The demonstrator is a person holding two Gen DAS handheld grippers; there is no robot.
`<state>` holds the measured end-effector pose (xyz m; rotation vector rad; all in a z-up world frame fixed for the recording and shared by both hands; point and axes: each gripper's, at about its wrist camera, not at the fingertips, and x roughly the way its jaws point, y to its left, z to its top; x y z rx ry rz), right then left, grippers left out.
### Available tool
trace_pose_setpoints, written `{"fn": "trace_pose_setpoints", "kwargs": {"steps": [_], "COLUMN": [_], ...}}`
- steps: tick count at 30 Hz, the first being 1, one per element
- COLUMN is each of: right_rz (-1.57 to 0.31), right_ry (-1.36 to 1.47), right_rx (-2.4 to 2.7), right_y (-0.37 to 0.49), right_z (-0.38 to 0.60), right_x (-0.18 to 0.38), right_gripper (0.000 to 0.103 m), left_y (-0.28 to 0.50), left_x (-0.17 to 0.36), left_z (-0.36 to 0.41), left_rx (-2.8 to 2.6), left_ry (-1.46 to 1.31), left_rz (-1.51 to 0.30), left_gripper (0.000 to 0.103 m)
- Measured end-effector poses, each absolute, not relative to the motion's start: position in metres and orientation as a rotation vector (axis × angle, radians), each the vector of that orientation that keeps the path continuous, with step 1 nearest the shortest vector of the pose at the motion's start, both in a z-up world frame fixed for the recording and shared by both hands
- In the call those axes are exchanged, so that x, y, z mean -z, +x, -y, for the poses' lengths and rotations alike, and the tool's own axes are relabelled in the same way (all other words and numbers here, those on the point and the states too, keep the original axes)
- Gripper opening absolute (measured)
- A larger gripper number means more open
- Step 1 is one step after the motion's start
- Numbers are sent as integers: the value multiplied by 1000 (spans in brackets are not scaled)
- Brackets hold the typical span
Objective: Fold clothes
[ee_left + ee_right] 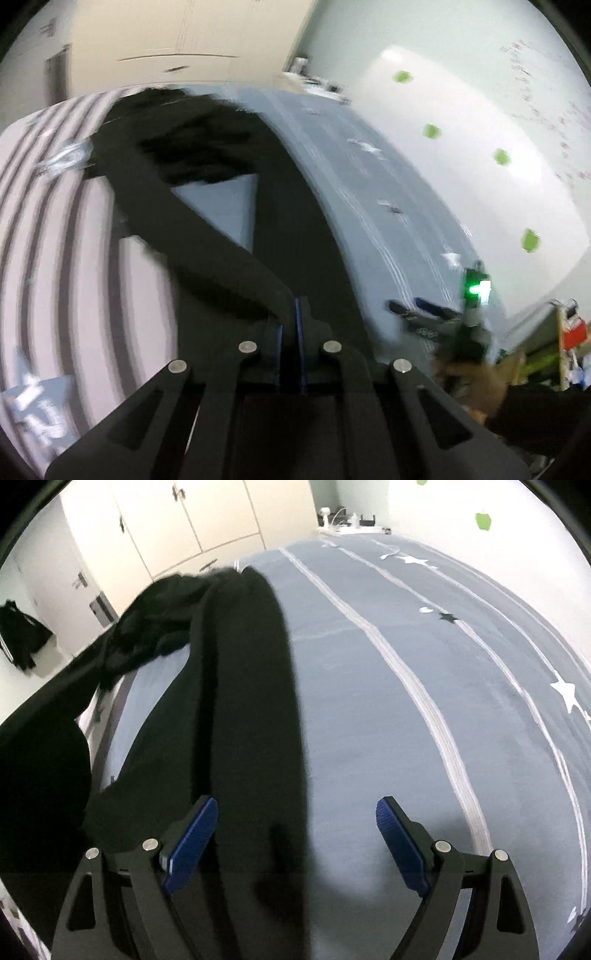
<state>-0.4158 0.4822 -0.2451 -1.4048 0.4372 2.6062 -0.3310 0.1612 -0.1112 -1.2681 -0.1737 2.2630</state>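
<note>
A long black garment point(251, 701) lies stretched along the grey-blue bedspread point(388, 709). In the blurred left wrist view my left gripper point(291, 325) is shut, its blue pads pressed together on a band of the black garment point(207, 251) that runs up and to the left from them. My right gripper point(297, 845) hovers open over the near end of the garment, with the cloth's right edge and bare bedspread between its blue pads point(192, 842). The left wrist view also catches the right gripper point(417, 312) at lower right, held by a hand point(476, 373).
A heap of black clothing point(147, 631) sits at the bed's far left edge. A grey-and-white striped sheet point(55, 240) lies left of the garment. Cream wardrobe doors point(184, 524) stand behind, a white wall with green stickers point(502, 157) runs along the right, and small items point(347, 520) sit past the bed's far end.
</note>
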Motion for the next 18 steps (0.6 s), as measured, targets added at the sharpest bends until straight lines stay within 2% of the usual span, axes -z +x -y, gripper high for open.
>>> {"fn": "trace_pose_setpoints", "kwargs": {"steps": [3,7,9,10,12,14,16,18], "right_rz": [-466,-509,-525,-526,-510,-510,-527,-555], "right_ry": [-1408,-1426,-1448,-1457,-1479,-1495,-1507,-1519], "right_rx": [-2604,-2586,-2583,-2584,-2594,-2605,-2610,-2609], "right_y": [-408,-398,-395,-394,-392,-388,-385,-381], "right_z": [-513,-549,-562,-566,-569,-569,-565,-558], "right_x": [237,234,236,238,242,246,249,253], "right_gripper": [85,85,85,85,85,85,85,85], "left_y": [-330,-358,-370,-372,-366,-359,-352,-343], "left_x": [123,202,241,242,226,214,203,196], "left_z": [-242,-327,-344,-343,-324,-291,-255,-216], "left_rx": [-2192,-2103,-1987,-1966,-2016,-2071,-2125,-2178], "left_ry": [-1281,-1474,-1665,-1682,-1591,-1565,-1559,-1563], "left_rz": [130,25,51,101,166,224,282,323], "left_gripper": [5,12,12,14,32,66,71,72]}}
